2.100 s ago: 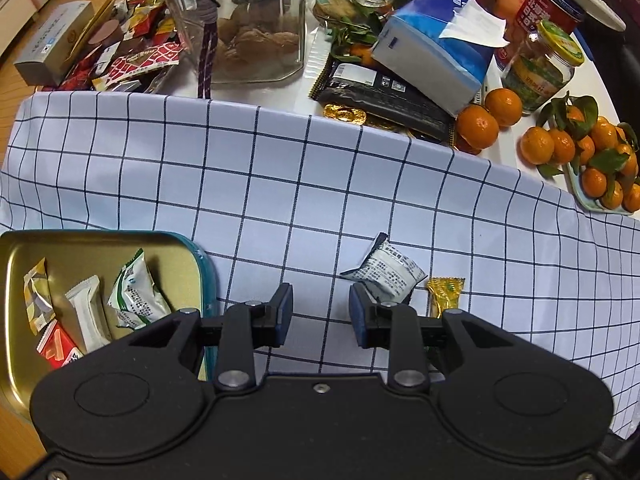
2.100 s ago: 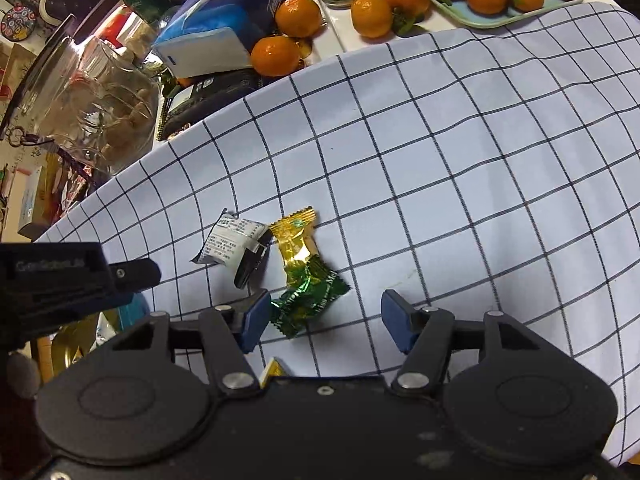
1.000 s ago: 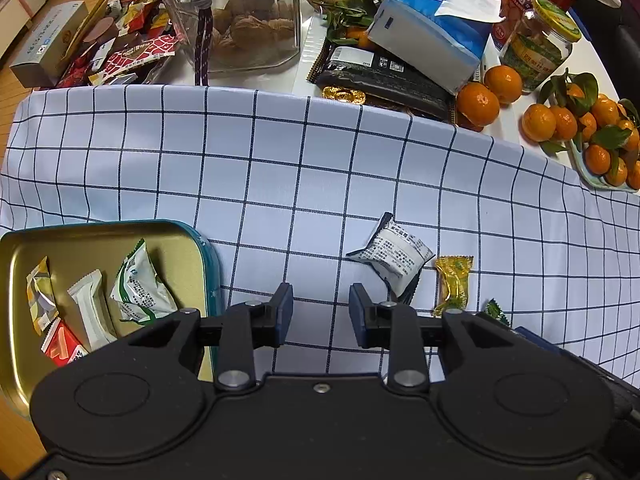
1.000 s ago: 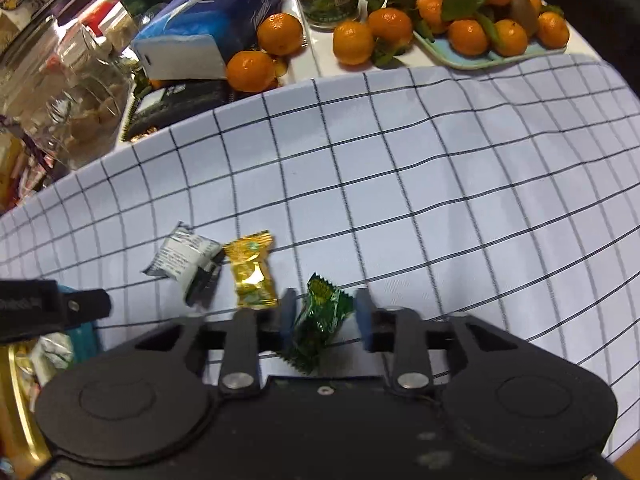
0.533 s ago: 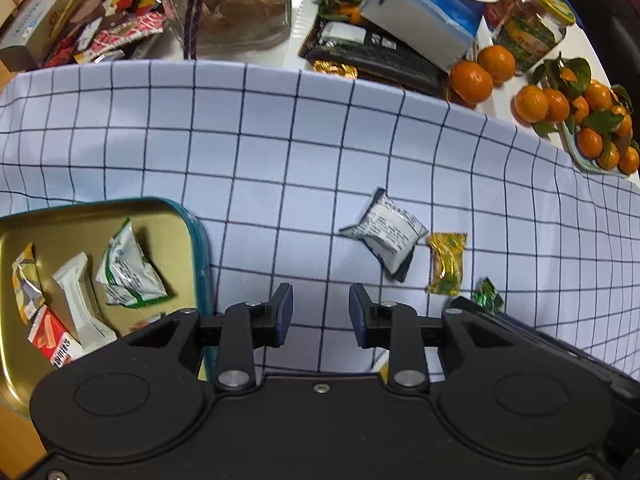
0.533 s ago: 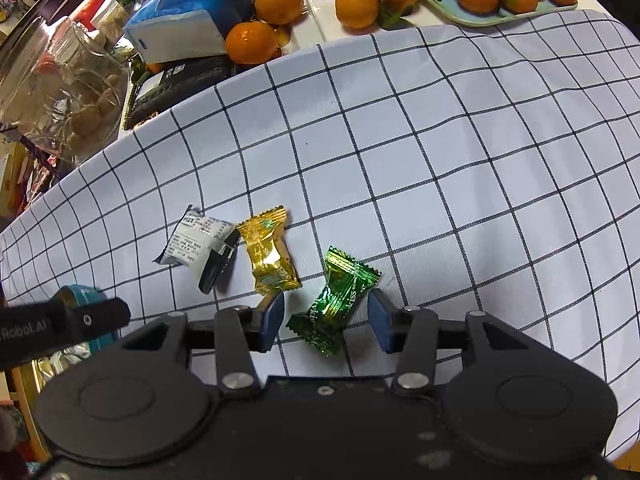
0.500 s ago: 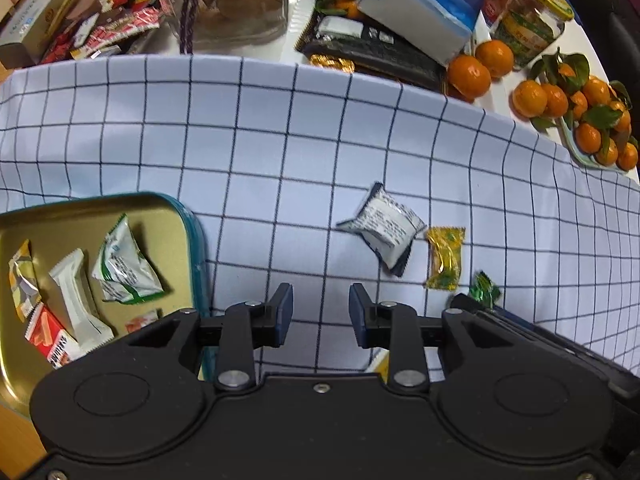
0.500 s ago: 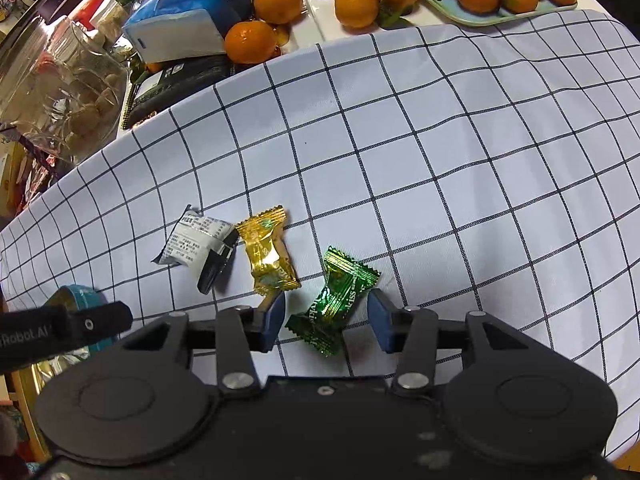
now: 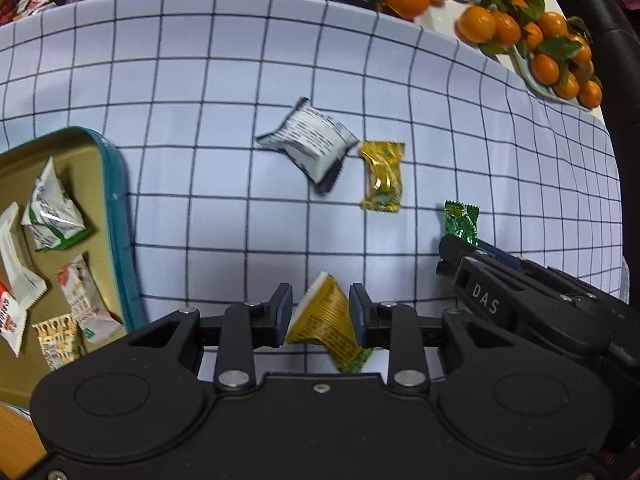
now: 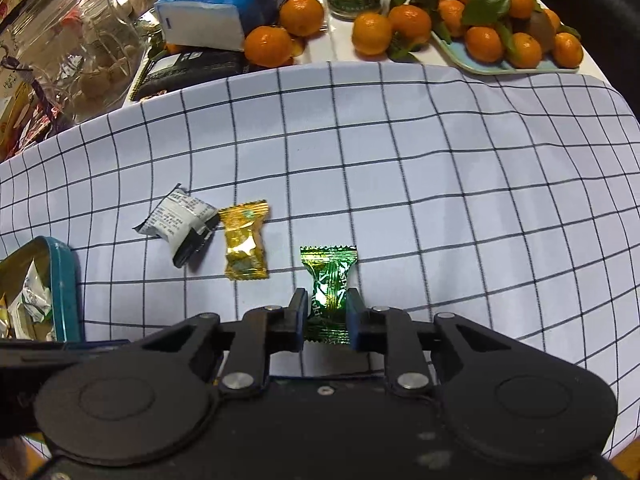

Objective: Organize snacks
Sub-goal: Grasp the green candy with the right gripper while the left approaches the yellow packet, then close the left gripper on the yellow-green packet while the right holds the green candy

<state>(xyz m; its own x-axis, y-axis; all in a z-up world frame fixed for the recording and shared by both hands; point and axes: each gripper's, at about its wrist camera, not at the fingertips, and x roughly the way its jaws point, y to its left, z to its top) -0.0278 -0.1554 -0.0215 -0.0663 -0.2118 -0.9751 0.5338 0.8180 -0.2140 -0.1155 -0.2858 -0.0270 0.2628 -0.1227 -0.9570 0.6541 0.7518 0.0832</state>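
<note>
My right hand-held gripper is clamped on the green candy, pads pressing both sides of the wrapper low on the checked cloth. My left hand-held gripper has its jaws partway apart with a yellow packet lying between them; I cannot tell whether the pads touch it. Gold candy lies just left of the green one, and the white-and-black packet touches the gold one's upper left corner. Teal-rimmed tin at the cloth's left edge holds several wrapped snacks, among them a green-and-white packet. Beyond the cloth, on the table: oranges on a tray, loose oranges, a blue tissue pack, a glass jar.
</note>
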